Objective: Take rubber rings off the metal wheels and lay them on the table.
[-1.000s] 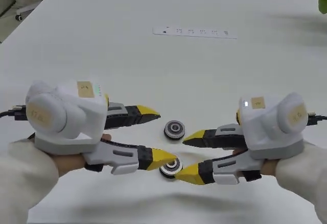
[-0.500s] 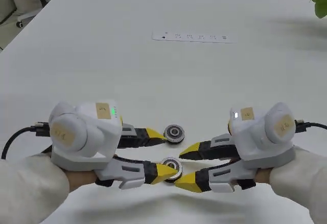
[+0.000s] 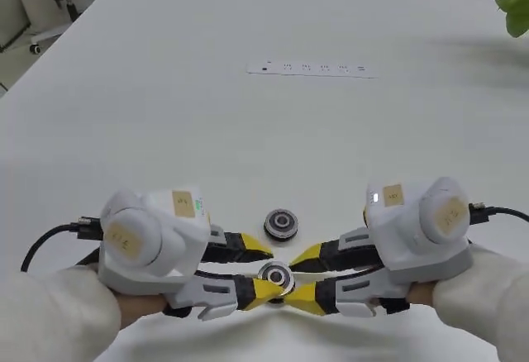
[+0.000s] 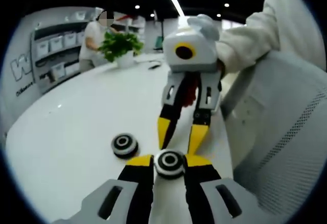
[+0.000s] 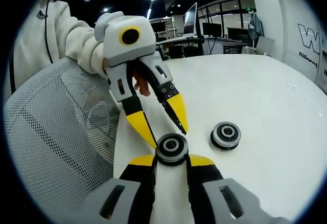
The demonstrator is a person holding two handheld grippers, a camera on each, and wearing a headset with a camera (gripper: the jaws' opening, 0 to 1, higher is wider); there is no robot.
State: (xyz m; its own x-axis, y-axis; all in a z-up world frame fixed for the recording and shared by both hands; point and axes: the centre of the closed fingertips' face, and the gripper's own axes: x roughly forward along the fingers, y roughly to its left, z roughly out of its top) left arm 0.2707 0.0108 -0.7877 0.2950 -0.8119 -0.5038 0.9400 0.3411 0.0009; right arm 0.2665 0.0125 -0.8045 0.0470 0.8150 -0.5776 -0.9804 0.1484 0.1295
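Note:
Two small metal wheels with black rubber rings lie near the front edge of the white table. The nearer wheel sits between the yellow tips of both grippers, which face each other. From the left, my left gripper has its jaws closed in on that wheel. My right gripper pinches it from the right. The second wheel lies free just beyond them.
A white power strip lies at mid-table, and plant leaves hang over the far right corner. A black cable trails from the left gripper. Just behind the grippers are the table's front edge and a mesh chair.
Both grippers have moved together and narrowed their jaws onto the nearer wheel. The head camera has tilted, so the whole scene sits lower.

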